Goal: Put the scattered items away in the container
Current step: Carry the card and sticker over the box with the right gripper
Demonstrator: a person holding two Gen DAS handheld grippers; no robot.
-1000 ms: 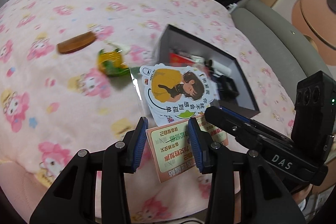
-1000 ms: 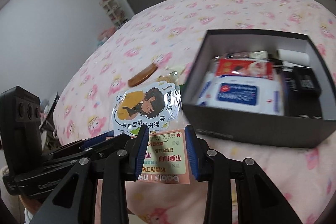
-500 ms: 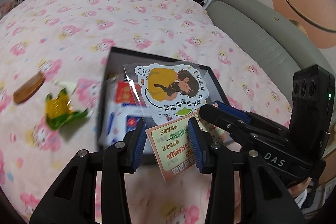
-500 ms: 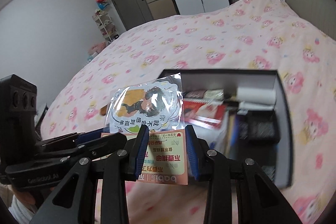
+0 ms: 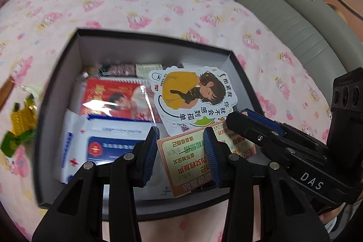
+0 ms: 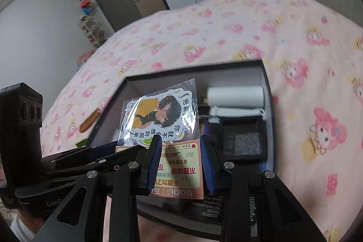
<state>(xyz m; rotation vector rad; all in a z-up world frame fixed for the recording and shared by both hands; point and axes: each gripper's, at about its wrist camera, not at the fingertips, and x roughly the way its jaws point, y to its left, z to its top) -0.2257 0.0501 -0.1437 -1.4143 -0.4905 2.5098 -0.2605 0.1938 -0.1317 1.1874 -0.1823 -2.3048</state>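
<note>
**Where things sit**

Your box (image 5: 68,74) rests on the bed (image 5: 158,3). The sticker pack (image 5: 195,96) hangs above the box's right half, between your two grippers. Your left gripper (image 5: 180,157) is at the pack's near edge; your right gripper (image 6: 181,165) is there too, coming in from the right. Inside the box, the booklet (image 5: 113,96) lies left of the pack, with the wipes (image 5: 109,144) in front of it. The roll (image 6: 236,95) lies against the far wall on the right. Outside, the wrapper (image 5: 20,124) lies left of the box, and the comb (image 6: 89,121) behind it.
</note>
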